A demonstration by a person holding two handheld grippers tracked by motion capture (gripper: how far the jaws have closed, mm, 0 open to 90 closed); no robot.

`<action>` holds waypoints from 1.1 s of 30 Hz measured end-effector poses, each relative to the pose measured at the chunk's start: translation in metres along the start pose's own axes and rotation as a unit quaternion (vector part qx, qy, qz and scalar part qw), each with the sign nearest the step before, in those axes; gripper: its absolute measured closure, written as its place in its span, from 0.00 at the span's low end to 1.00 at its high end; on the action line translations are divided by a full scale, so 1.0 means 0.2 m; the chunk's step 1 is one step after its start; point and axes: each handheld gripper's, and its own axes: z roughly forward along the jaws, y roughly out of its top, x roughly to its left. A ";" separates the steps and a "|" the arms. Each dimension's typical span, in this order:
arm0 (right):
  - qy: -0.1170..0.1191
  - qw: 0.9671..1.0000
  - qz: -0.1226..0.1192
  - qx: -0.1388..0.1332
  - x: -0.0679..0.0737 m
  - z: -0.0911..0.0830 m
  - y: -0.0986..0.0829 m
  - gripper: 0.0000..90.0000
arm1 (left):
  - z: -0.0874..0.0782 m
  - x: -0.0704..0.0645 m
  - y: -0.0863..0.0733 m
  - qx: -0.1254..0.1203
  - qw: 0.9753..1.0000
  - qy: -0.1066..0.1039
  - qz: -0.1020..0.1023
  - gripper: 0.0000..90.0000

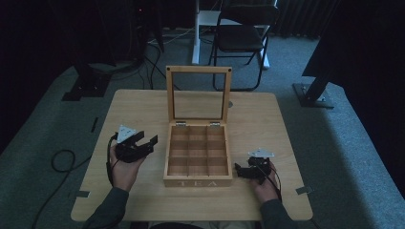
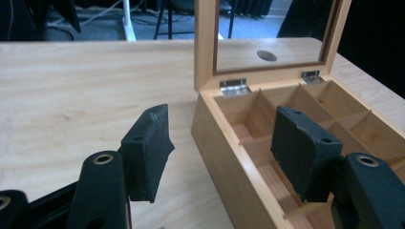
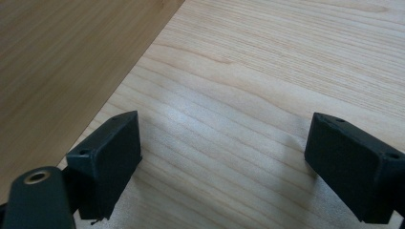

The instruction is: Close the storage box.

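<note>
A wooden tea box (image 1: pixel 197 181) marked "TEA" sits mid-table, its glass-paned lid (image 1: pixel 198 70) standing upright and its compartments bare. My left gripper (image 1: pixel 147 140) is held just left of the box, open and holding nothing. In the left gripper view, the left gripper (image 2: pixel 224 152) spans the near left wall of the box (image 2: pixel 224 143), one pad outside it and one above the compartments. My right gripper (image 1: pixel 240 171) rests low on the table by the box's right front corner, open. Bare tabletop (image 3: pixel 286 57) lies between the jaws of the right gripper (image 3: pixel 229 162), and the box's side (image 3: pixel 57 62) is at the left.
The light wooden table (image 1: pixel 267 124) has a small round grommet (image 1: pixel 230 104) behind the lid. A black folding chair (image 1: pixel 243 33) and a white post (image 1: pixel 196 33) stand beyond the table. Cables (image 1: pixel 62 160) lie on the carpet at the left.
</note>
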 end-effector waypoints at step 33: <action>0.000 1.000 0.000 0.000 0.00 0.00 0.00 0.13 | 0.16 0.08 0.24 -0.019 0.998 0.003 0.065 0.40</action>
